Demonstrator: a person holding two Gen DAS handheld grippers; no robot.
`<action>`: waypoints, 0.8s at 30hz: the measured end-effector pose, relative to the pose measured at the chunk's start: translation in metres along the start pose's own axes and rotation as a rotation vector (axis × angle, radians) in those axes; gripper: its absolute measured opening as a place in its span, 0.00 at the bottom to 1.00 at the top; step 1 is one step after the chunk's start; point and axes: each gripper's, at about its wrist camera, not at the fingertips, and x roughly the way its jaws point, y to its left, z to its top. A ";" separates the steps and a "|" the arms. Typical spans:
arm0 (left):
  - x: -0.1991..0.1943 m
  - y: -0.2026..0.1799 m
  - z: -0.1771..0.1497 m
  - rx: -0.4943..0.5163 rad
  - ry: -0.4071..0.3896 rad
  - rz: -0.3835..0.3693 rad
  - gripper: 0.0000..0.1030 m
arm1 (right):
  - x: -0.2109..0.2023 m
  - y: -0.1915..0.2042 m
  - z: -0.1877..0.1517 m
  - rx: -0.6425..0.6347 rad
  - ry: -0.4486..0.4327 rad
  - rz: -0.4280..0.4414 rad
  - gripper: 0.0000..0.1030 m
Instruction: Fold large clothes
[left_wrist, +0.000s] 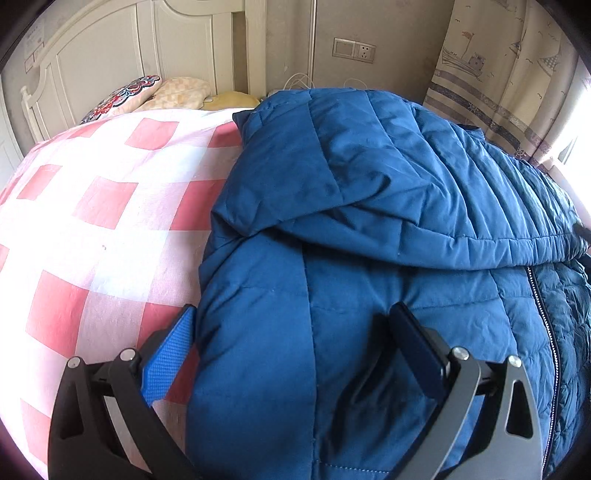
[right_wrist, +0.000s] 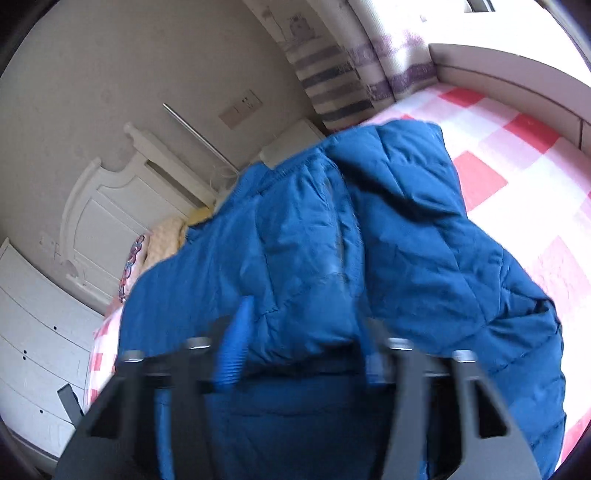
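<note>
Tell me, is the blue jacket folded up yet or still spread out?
Partly folded. One quilted part of the jacket lies doubled over the body, with the zipper edge still showing.

Quilted blue puffer jacket (left_wrist: 369, 177); pink, red and white checked bedsheet (left_wrist: 103, 206); cream curtain (left_wrist: 491, 74) with grey stripes and printed boats.

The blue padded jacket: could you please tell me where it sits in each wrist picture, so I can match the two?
Left wrist view: the jacket fills the centre and right, on the checked bedsheet.
Right wrist view: the jacket fills the centre and bottom, with the picture rolled sideways.
Shared landmark: the wall socket plate above the jacket.
</note>
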 end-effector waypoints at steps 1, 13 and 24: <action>0.000 0.000 0.000 -0.001 -0.001 -0.002 0.98 | -0.006 -0.001 -0.003 0.013 -0.009 0.023 0.28; 0.001 0.004 0.001 -0.005 -0.003 -0.009 0.98 | -0.021 -0.006 -0.020 0.003 0.063 -0.103 0.37; 0.001 0.005 0.001 -0.002 -0.002 -0.005 0.98 | -0.029 0.095 -0.016 -0.475 -0.186 -0.346 0.50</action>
